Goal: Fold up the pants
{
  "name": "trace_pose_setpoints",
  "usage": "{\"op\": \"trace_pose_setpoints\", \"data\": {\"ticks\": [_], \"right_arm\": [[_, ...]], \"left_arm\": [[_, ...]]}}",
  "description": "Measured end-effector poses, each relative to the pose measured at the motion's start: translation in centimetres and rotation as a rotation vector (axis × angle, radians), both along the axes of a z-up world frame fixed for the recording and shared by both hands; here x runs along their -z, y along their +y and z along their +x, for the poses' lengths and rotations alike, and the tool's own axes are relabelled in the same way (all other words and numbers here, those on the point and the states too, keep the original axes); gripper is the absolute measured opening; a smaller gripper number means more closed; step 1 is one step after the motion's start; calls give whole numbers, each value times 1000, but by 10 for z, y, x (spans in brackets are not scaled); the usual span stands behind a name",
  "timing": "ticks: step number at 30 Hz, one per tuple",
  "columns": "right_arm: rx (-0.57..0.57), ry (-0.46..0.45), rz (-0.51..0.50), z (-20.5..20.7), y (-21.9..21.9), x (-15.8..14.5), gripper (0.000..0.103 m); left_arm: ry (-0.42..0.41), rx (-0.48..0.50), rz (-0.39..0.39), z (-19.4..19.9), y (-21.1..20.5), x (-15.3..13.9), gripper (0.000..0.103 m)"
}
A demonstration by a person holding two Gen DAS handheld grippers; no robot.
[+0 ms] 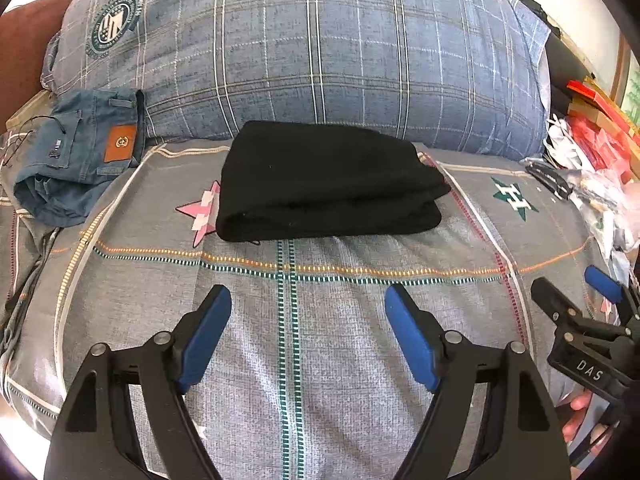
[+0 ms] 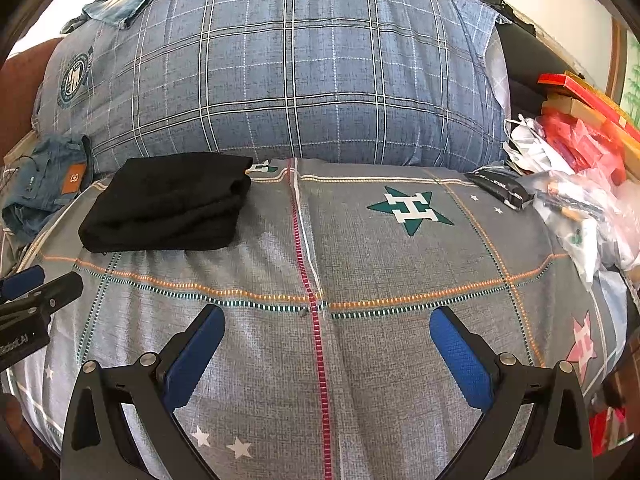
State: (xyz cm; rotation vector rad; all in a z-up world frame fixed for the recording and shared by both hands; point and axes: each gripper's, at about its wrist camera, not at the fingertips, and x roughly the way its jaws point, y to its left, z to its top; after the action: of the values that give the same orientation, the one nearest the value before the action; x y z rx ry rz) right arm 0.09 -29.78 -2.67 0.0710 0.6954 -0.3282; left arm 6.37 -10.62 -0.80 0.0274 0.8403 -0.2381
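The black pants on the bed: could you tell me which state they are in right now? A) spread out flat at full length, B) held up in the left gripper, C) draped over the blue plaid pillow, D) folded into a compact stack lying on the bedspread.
D: the black pants lie as a layered, folded bundle on the grey bedspread, clear of both open grippers, in front of the blue plaid pillow.

Daylit bed with grey checked sheet [image 2: 400, 264], big blue plaid duvet [image 2: 288, 80] behind, cluttered bags and red boxes [image 2: 580, 148] at right.
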Motion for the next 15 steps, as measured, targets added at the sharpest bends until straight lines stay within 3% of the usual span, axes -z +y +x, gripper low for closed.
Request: {"op": "trace_pose_setpoints", "data": {"ticks": [15], "right_arm": [[23, -2, 15, -5, -9, 2, 103]], "left_arm": [[-15, -13, 17, -2, -8, -10, 85]]}}
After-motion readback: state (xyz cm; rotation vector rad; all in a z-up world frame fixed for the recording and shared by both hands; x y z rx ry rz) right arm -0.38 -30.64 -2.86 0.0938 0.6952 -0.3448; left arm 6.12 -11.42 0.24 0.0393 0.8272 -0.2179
